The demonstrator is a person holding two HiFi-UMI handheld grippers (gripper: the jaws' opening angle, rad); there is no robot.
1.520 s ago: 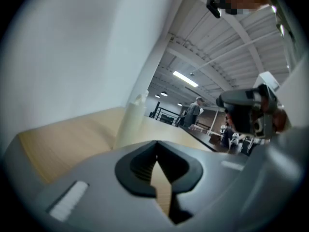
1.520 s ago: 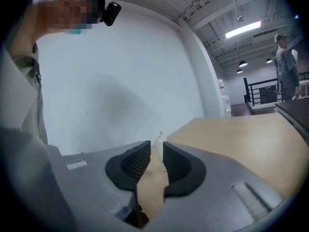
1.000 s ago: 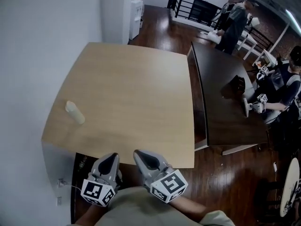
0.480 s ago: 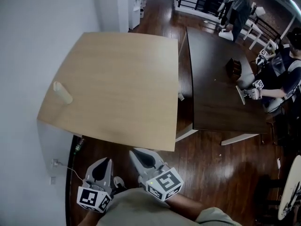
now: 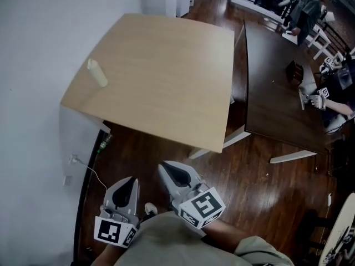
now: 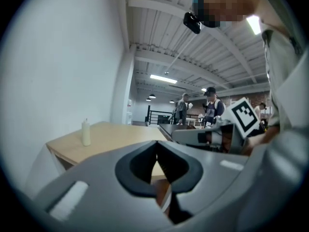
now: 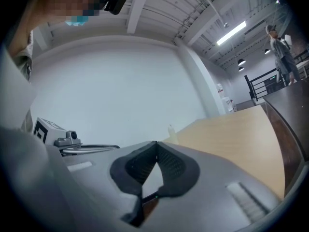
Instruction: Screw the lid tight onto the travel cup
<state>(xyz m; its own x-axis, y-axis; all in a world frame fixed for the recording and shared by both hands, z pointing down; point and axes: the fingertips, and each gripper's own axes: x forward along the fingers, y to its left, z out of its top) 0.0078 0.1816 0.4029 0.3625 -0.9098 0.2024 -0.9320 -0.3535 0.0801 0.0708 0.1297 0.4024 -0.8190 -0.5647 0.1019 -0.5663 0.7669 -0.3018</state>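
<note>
A cream travel cup [image 5: 97,72] with a narrower top stands near the left edge of the light wood table [image 5: 166,65]; whether its lid is a separate piece is too small to tell. It shows small in the left gripper view as the cup [image 6: 86,132] and in the right gripper view as the cup [image 7: 172,133]. My left gripper [image 5: 132,180] and right gripper [image 5: 164,168] hang close to my body over the wooden floor, well short of the table. The left gripper [image 6: 156,143] and the right gripper [image 7: 156,143] are both shut with nothing between the jaws.
A dark table [image 5: 272,98] adjoins the light one on the right, with seated and standing people [image 5: 333,93] beyond it. A white wall [image 5: 33,65] runs along the left. A thin cable [image 5: 89,170] lies on the floor by the wall.
Both grippers were at the table's near edge a second ago; now a wide strip of floor lies between them and the table. The cup has stayed in place on the table.
</note>
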